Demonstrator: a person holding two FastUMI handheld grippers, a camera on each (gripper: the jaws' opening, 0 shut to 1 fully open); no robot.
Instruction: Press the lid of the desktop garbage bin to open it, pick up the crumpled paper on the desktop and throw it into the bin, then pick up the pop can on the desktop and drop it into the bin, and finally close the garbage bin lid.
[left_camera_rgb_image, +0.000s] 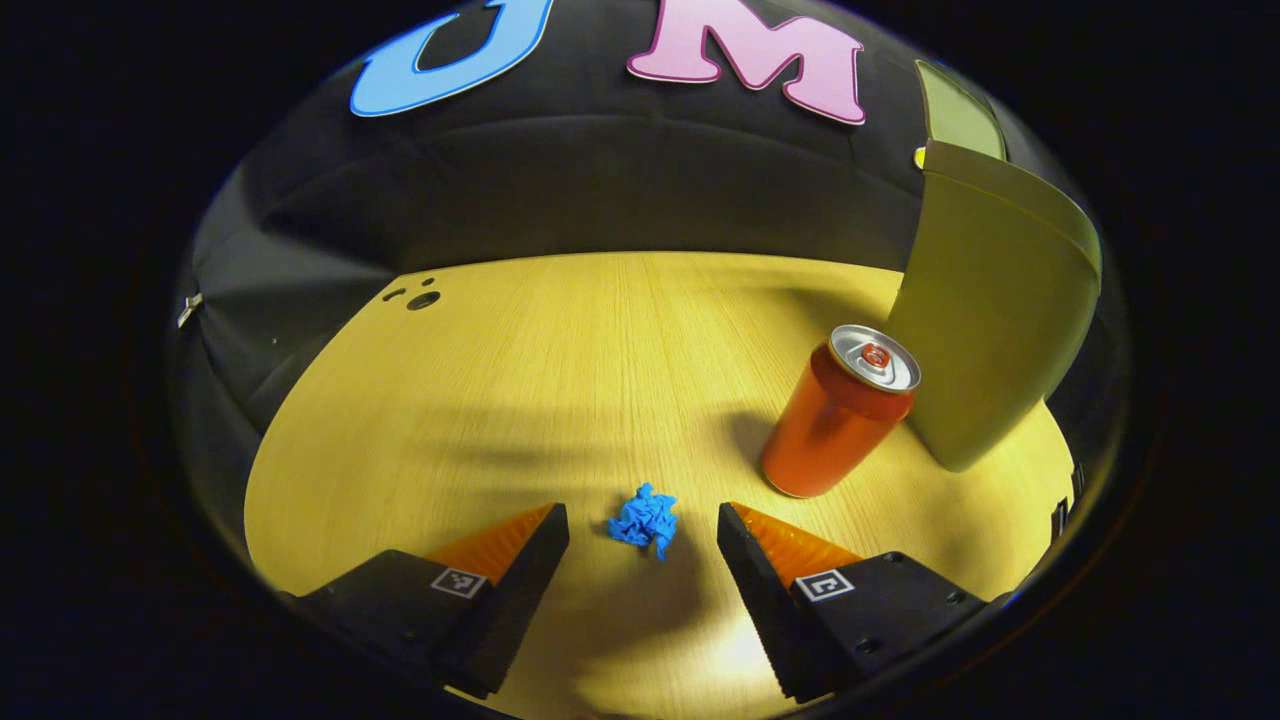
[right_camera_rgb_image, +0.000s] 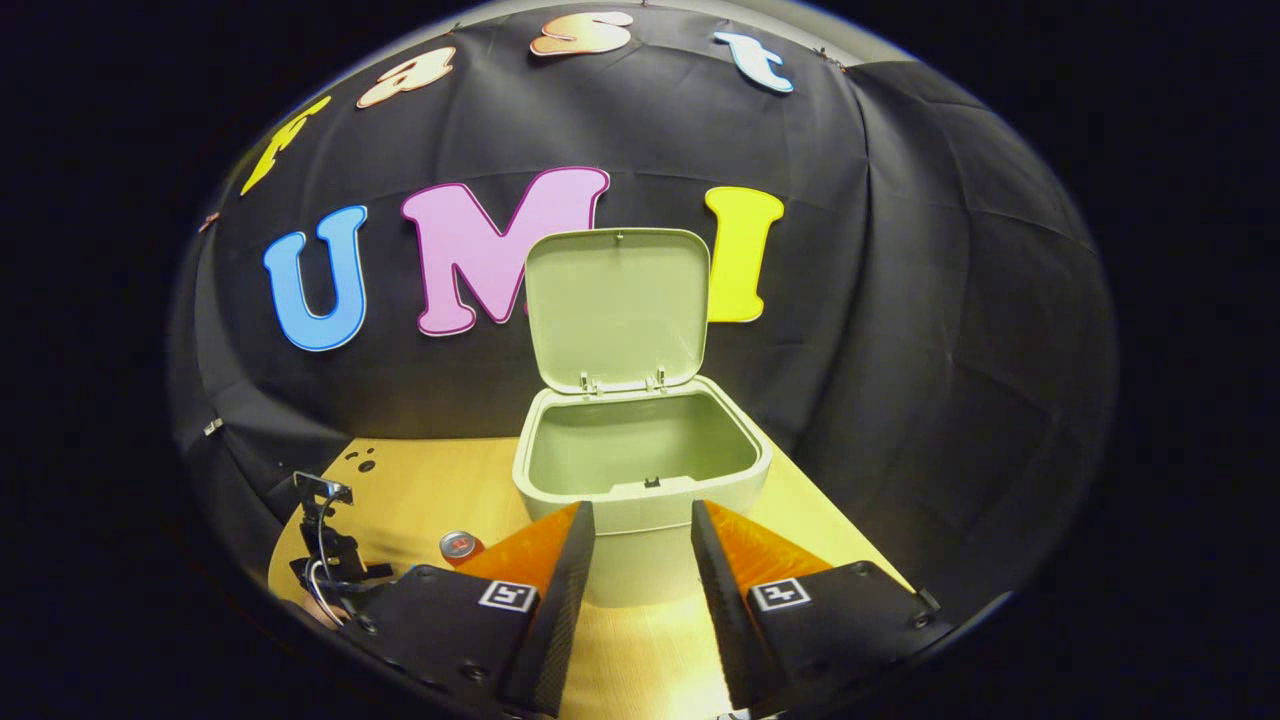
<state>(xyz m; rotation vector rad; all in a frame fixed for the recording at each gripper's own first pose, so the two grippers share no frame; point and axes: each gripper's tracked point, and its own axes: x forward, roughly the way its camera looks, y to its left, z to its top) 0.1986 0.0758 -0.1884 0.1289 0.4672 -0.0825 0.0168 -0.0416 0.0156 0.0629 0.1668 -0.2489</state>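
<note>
Blue crumpled paper (left_camera_rgb_image: 645, 520) lies on the desktop (left_camera_rgb_image: 560, 380) between the wide-spread fingers of the left gripper (left_camera_rgb_image: 643, 535), pop can (left_camera_rgb_image: 838, 412) right, bin (right_camera_rgb_image: 640, 470) lid up. Right gripper (right_camera_rgb_image: 640, 540) parted, empty. Risk: light paper skids aside if one finger touches first

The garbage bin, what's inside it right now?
The garbage bin stands with its lid up, and the inner walls that show in the right gripper view are bare. Its front rim hides the bottom, so I cannot tell what lies there.
</note>
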